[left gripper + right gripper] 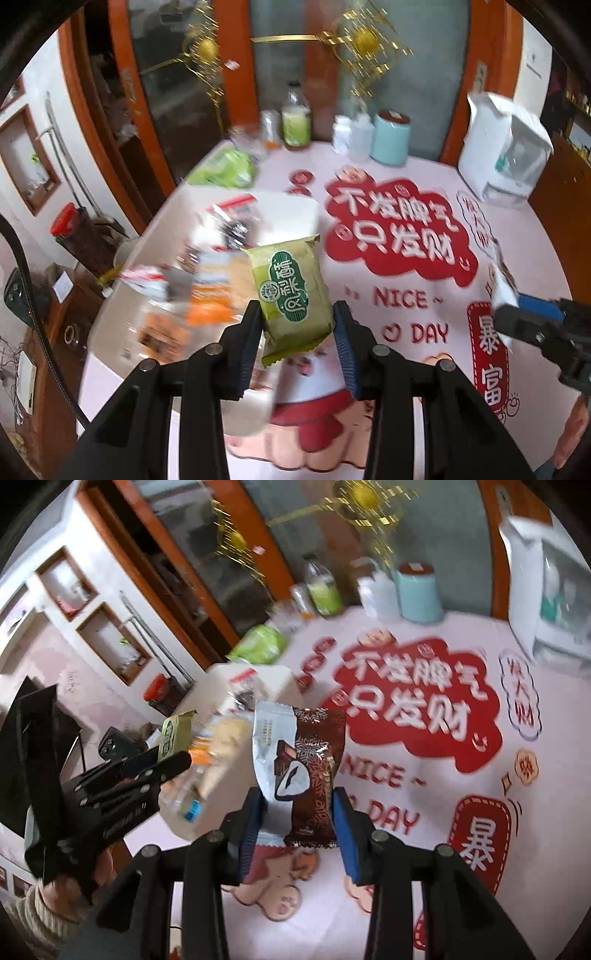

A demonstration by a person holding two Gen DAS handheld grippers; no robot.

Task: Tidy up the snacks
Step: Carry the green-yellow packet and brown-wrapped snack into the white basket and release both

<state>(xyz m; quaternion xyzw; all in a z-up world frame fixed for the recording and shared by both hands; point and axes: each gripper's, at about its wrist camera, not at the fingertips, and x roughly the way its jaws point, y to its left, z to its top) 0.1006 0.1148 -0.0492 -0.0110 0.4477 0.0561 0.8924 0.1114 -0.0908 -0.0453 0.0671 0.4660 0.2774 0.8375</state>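
Left gripper (pixel 297 325) jaws pinch a crinkly green packet (pixel 291 295); right gripper (pixel 297 808) jaws pinch a glossy brown-and-white wrapper (pixel 303 771).

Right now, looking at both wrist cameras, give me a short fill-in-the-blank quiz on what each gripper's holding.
1. The left gripper is shut on a ____ snack packet.
2. The right gripper holds a packet that is white and ____.
3. The English words printed on the pink tablecloth read NICE ____.

Missing words: green; brown; DAY
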